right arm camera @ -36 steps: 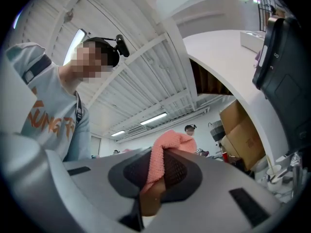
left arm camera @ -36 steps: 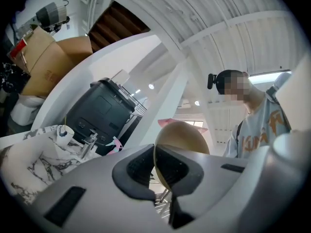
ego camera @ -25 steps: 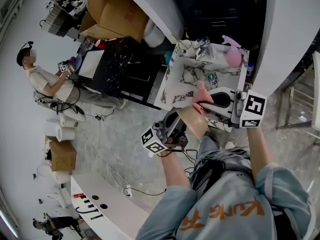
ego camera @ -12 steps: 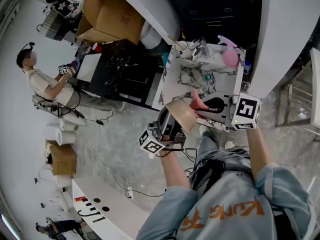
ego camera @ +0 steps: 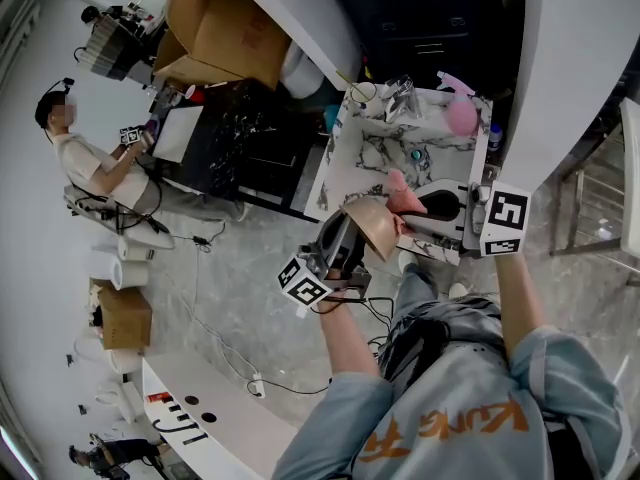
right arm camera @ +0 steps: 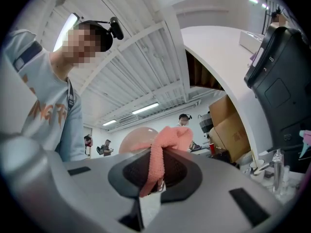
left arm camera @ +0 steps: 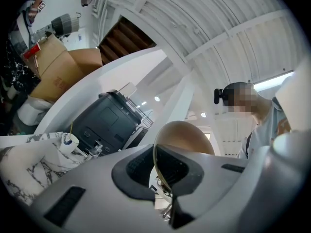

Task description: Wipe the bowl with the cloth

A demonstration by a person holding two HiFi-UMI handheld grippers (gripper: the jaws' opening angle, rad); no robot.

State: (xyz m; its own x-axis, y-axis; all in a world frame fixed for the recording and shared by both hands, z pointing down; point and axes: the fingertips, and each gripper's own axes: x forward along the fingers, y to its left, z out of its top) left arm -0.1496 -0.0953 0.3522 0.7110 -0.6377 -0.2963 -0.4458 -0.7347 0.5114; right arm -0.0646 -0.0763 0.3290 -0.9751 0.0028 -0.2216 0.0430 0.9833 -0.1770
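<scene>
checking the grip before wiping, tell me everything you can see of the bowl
The bowl is small, round and tan, smooth with a slight sheen, and looks whole. It is held in the air in front of the person, near the edge of the marble-patterned table, tipped onto its side. The left gripper is shut on its thin rim, one jaw inside and one outside. The pink cloth, pinched in the right gripper, is right beside the bowl. Whether they touch is unclear.

Cloth point(ego camera: 405, 196) right of bowl point(ego camera: 372, 226) (touching)
</scene>
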